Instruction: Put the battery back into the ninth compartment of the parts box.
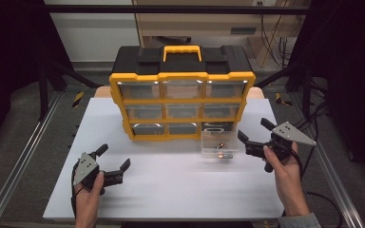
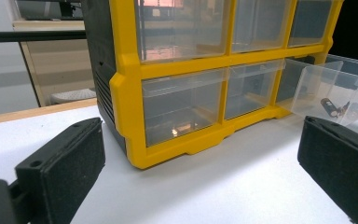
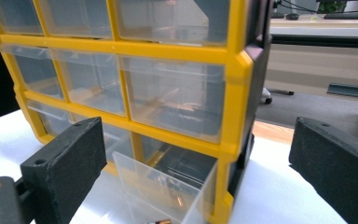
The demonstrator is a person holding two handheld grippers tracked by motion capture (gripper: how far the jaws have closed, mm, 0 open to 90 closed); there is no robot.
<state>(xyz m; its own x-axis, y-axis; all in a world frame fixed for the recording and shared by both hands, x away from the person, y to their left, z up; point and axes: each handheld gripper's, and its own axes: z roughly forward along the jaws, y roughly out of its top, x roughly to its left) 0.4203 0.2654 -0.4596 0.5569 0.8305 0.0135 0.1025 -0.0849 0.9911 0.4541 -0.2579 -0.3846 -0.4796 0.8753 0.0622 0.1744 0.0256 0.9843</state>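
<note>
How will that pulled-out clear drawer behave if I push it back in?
The clear drawer looks thin and light, so it should slide easily. Pushed off-centre it may skew. The small parts inside will likely rattle or roll.

Small parts unclear, drawer cropped
Parts [image 1: 220,149] in the pulled-out drawer [image 1: 218,142] are too small to identify; the right gripper view's bottom edge crops that drawer.

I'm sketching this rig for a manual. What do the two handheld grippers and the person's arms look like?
Both the left gripper and right gripper are black, each topped by a grey three-cornered plate and trailing a black cable. Their fingers are blocky black pads with a rough, foam-like face. A grey sleeve cuff shows at the right wrist.
</note>
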